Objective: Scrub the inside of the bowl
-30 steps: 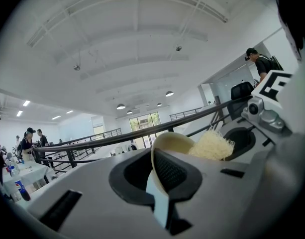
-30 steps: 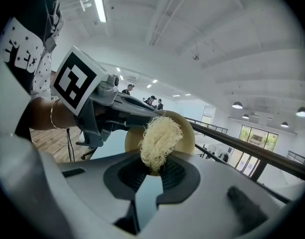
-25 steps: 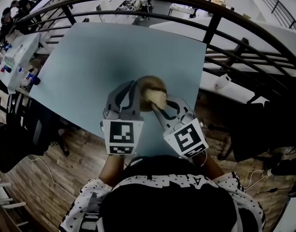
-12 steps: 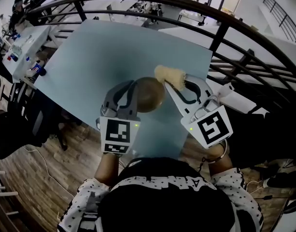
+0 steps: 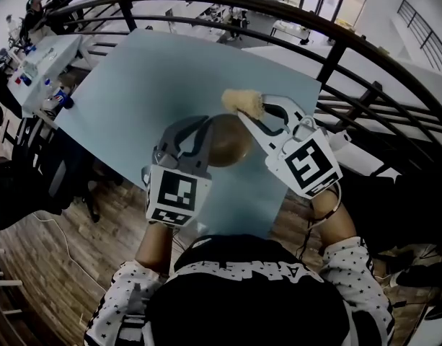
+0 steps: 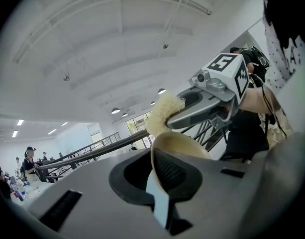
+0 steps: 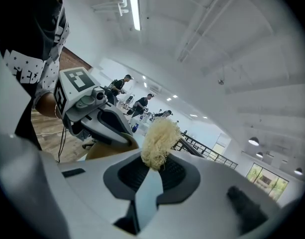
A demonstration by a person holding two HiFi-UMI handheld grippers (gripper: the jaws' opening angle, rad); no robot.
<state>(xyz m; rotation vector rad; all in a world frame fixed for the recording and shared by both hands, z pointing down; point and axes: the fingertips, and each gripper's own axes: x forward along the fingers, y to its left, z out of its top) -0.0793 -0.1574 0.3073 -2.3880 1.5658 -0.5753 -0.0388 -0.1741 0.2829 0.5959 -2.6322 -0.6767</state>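
L gripper [image 5: 203, 130] shut on near rim of bowl [image 5: 226, 143] over blue table [image 5: 134, 85], bowl's mouth tipped toward R gripper [image 5: 254, 114]; R jaws pinch pale scrubber [image 5: 242, 101], tuft just beside far rim, pointing away

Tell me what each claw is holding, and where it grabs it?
The left gripper pinches the brown bowl by its rim. The right gripper pinches the pale, stringy scrubber by one end, and the rest sticks out past its jaws.
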